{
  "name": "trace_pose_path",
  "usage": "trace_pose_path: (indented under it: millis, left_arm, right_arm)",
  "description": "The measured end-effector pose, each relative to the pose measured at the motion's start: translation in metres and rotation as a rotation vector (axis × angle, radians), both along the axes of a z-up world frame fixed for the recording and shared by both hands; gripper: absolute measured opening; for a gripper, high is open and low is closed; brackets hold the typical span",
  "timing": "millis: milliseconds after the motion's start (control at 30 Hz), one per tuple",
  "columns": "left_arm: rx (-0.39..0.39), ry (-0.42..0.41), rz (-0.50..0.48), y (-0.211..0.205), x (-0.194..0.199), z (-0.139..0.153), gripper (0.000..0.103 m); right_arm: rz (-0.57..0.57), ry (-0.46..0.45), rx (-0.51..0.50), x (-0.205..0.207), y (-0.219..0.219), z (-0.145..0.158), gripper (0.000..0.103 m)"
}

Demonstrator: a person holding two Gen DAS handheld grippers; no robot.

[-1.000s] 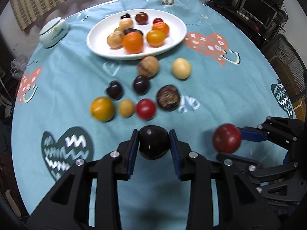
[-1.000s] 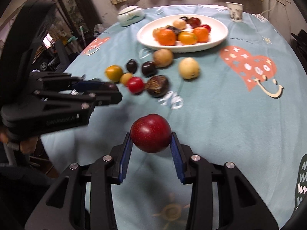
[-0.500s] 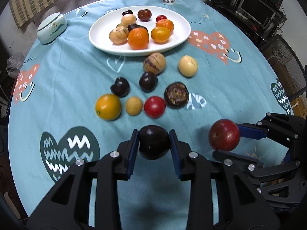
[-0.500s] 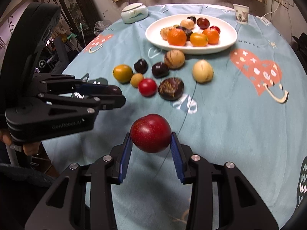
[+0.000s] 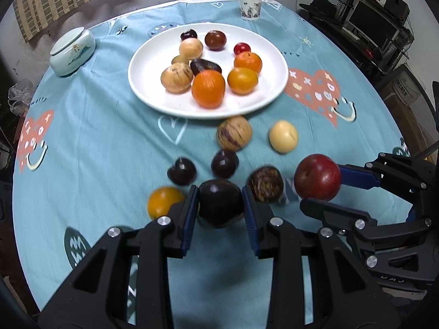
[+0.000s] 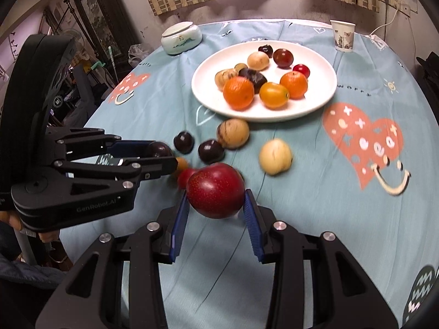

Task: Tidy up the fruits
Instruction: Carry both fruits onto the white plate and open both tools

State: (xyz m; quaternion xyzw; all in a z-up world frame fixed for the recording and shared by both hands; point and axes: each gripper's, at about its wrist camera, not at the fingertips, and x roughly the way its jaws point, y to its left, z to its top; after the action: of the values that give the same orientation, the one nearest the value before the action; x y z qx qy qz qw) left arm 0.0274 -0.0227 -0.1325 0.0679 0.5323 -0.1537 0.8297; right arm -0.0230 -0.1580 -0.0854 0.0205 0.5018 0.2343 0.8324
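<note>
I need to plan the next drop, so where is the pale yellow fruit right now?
The pale yellow fruit lies on the tablecloth just short of the white plate, right of the striped fruit.

I see a round table (image 5: pixel 109 137) under teal cloth, white plate (image 5: pixel 142 87) of fruit toward 12 o'clock, lidded bowl (image 5: pixel 72 50) at 10, paper cup (image 5: pixel 249 6) at 1, loose fruit (image 5: pixel 233 133) mid-table.

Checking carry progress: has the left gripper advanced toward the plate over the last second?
Yes. The left gripper, shut on the dark plum, moved forward: the white plate looks bigger and nearer in its view.
</note>
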Motion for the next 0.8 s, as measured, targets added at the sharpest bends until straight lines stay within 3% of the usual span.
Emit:
trace_pose_path:
  millis: [467, 800]
  left_arm:
    - [-0.007, -0.053, 0.015, -0.010, 0.074, 0.015, 0.033]
    - [-0.004, -0.070, 0.045, -0.009, 0.130, 0.013, 0.033]
  right_arm:
    - [-0.032, -0.058, 0.023, 0.079, -0.010, 0.012, 0.040]
    - [-0.043, -0.073, 0.012, 0.139, -0.007, 0.003, 0.040]
